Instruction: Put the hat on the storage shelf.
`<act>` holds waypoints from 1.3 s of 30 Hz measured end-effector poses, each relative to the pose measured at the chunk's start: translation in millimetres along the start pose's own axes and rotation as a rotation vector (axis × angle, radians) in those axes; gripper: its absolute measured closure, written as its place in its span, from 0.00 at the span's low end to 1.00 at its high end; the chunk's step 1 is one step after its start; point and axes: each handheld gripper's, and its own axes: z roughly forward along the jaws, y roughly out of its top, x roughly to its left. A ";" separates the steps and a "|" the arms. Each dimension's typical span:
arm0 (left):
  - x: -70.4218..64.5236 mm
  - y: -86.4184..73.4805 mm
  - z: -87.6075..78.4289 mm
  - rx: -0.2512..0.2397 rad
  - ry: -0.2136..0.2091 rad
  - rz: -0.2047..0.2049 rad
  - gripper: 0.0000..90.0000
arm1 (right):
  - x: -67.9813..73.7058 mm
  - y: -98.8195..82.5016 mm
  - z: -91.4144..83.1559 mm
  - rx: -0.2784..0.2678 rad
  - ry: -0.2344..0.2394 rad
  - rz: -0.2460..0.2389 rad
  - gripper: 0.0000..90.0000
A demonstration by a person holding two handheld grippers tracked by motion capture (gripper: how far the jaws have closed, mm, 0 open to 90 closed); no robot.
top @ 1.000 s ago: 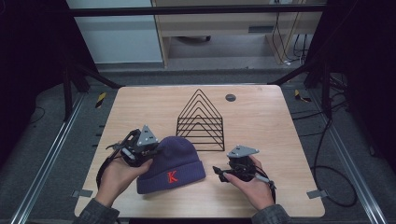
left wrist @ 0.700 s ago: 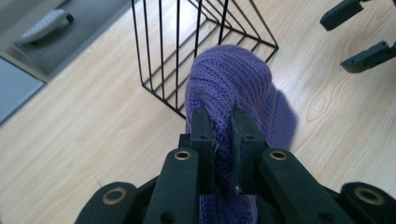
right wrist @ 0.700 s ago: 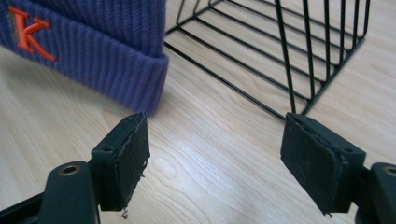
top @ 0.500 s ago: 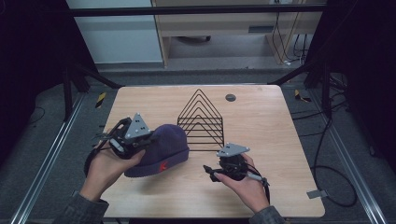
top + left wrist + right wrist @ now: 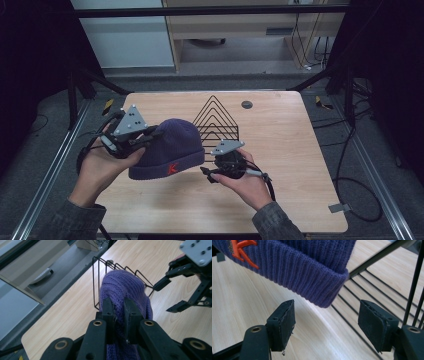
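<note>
Near the counter's front edge, the left tool pinches a soft, light purple knit hat held just above it, best gripped by its ribbed cuff, toward which the right tool reaches, spread wide.

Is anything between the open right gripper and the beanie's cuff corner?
Nothing visible. The right gripper is open, the beanie cuff hangs just ahead of its fingers, and the wire rack lies beyond and beside.

lab/recording bay | light wooden table on grey metal frame rails | black cables across grey floor
</note>
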 end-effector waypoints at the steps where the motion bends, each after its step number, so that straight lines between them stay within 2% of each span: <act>1: -0.4 2.3 -3.0 -0.002 0.002 0.009 0.90 | -1.8 7.2 0.6 0.005 0.002 -0.006 0.34; 7: -1.9 5.5 -11.3 -0.011 0.002 0.016 0.90 | -0.7 22.0 -0.6 -0.005 0.024 -0.023 0.34; 14: -0.6 9.2 -14.8 -0.026 -0.019 0.015 0.90 | 0.6 26.2 4.0 0.011 0.067 -0.039 0.35; 16: 1.2 11.7 -14.3 -0.025 -0.024 0.019 0.90 | -3.4 27.4 8.4 0.008 0.110 -0.028 0.42; 18: 4.1 14.9 -13.7 -0.031 -0.019 0.012 0.90 | -6.3 28.2 9.2 0.004 0.135 -0.021 0.55; 19: 4.1 14.9 -13.7 -0.031 -0.019 0.012 0.90 | -6.3 28.2 9.2 0.004 0.135 -0.021 0.55; 20: 5.7 16.5 -13.3 -0.031 -0.016 0.009 0.90 | -7.7 28.8 8.8 0.004 0.138 -0.025 0.61; 21: 8.1 18.6 -12.7 -0.033 -0.012 0.003 0.90 | -8.8 30.8 5.9 0.005 0.139 -0.032 0.71; 23: 10.1 20.3 -12.3 -0.036 -0.012 -0.003 0.90 | -9.3 31.9 4.1 0.000 0.139 -0.034 0.73; 24: 14.7 25.4 -12.1 -0.050 -0.008 -0.021 0.89 | -11.3 36.4 -4.0 -0.004 0.137 -0.035 0.77; 27: 22.4 34.8 -13.5 -0.086 -0.016 -0.046 0.89 | -16.5 43.9 -19.0 -0.018 0.127 -0.044 0.79; 30: 28.6 42.7 -12.2 -0.095 0.000 -0.056 0.89 | -24.8 52.1 -33.4 -0.036 0.107 -0.053 0.79; 31: 35.4 50.6 -9.1 -0.109 0.006 -0.065 0.89 | -28.3 55.2 -38.0 -0.042 0.100 -0.055 0.79; 32: 35.4 50.6 -9.1 -0.109 0.006 -0.065 0.89 | -28.3 55.2 -38.0 -0.042 0.100 -0.055 0.79; 34: 42.3 58.9 -4.8 -0.131 0.003 -0.086 0.89 | -39.9 64.6 -52.3 -0.060 0.069 -0.054 0.80; 36: 47.2 66.1 0.0 -0.143 0.002 -0.088 0.89 | -42.4 66.3 -54.9 -0.063 0.065 -0.055 0.80; 39: 55.0 77.4 10.9 -0.165 -0.009 -0.112 0.89 | -57.8 73.9 -66.2 -0.065 0.030 -0.053 0.79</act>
